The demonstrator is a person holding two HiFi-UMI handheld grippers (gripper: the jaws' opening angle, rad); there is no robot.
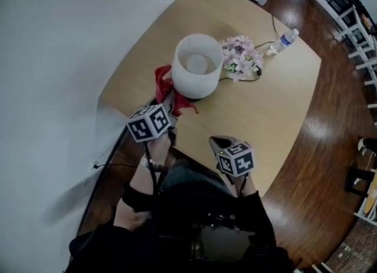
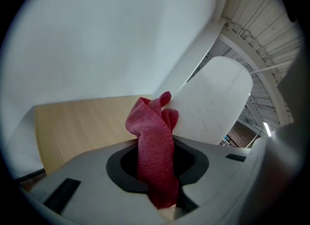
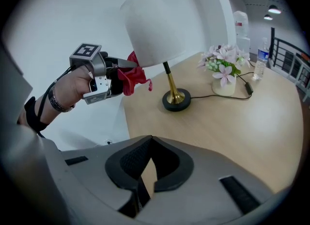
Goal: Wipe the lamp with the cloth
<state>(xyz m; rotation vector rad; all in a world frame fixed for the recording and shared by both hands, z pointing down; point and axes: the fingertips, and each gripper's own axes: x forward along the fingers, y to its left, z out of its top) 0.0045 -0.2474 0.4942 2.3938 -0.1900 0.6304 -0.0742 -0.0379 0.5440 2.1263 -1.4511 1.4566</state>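
The lamp has a white shade [image 1: 197, 66] on a brass stem with a black base [image 3: 176, 100], and it stands on the wooden table [image 1: 259, 119]. My left gripper [image 1: 167, 103] is shut on a red cloth [image 1: 164, 83]. The cloth [image 2: 155, 141] bunches up between the jaws and its top rests against the lower left side of the shade [image 2: 213, 103]. In the right gripper view the cloth [image 3: 133, 78] sits just under the shade's rim [image 3: 155, 30]. My right gripper [image 1: 217, 143] is shut and empty, hanging over the table's near edge, apart from the lamp.
A small pot of pink flowers [image 1: 240, 57] stands right of the lamp, with a black cord [image 3: 218, 95] running from the base. A water bottle [image 1: 284, 40] stands at the far right edge. A white wall runs along the table's left side.
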